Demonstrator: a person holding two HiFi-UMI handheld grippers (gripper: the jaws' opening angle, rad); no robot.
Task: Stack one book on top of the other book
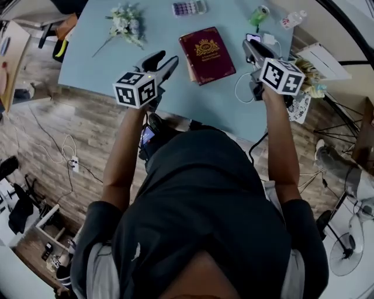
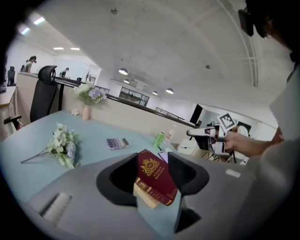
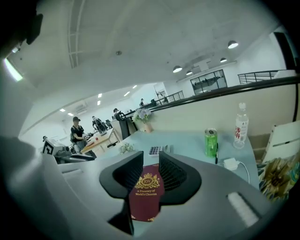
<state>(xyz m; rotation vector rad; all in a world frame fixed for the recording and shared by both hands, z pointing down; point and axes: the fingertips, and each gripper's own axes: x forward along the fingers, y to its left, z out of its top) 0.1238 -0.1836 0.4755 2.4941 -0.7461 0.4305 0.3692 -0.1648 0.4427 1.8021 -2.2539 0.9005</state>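
A dark red book [image 1: 207,55] with a gold crest lies on top of a tan book [image 1: 190,69] in the middle of the light blue table [image 1: 93,67]. Only the tan book's edge shows beneath it. My left gripper [image 1: 163,60] hangs above the table's near edge, left of the stack, open and holding nothing. My right gripper [image 1: 250,47] hangs to the right of the stack, also open and holding nothing. In the left gripper view the red book [image 2: 154,178] and tan book [image 2: 144,197] lie well beyond the jaws. The right gripper view shows the red book [image 3: 146,194] likewise beyond its parted jaws.
A spray of white flowers [image 1: 125,23] lies at the table's far left. A calculator [image 1: 189,8], a green can [image 1: 259,15] and a water bottle [image 1: 292,19] stand along the far side. A white charger and cable [image 1: 269,40] lie by my right gripper.
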